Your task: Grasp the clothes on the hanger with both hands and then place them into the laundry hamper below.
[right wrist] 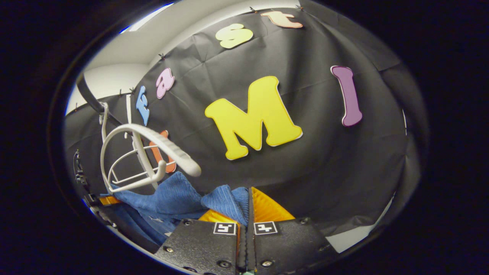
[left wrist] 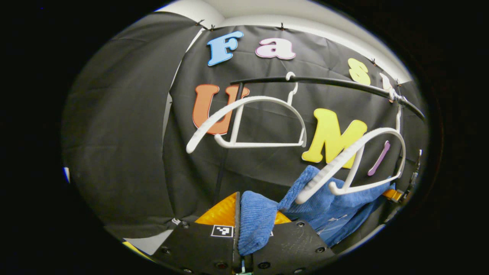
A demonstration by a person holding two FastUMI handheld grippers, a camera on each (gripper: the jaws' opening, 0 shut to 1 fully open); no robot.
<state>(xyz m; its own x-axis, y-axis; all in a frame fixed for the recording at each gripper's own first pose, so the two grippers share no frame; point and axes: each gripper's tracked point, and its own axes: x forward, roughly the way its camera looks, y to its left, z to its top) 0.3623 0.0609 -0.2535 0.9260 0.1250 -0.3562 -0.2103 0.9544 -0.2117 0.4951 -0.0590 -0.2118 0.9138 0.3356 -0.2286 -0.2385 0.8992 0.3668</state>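
Left gripper (left wrist: 240,214) clamped on blue garment (left wrist: 256,221); right gripper (right wrist: 247,210) clamped on same garment at other end. Garment stretches between them, below white hanger (left wrist: 355,160). Second hanger (left wrist: 252,122) bare on black rail (left wrist: 328,82) behind.

A black rail (left wrist: 336,82) runs across the upper part of the left gripper view, from upper centre to the right edge, and carries two white hangers by their hooks. The bare hanger (left wrist: 248,122) hangs at centre; the second hanger (left wrist: 355,164) hangs at lower right, with the blue garment (left wrist: 324,202) just below and behind its arm, contact unclear. In the right gripper view, the rail (right wrist: 89,97) appears at upper left with a hanger (right wrist: 153,147) below it, above the blue garment (right wrist: 172,194).
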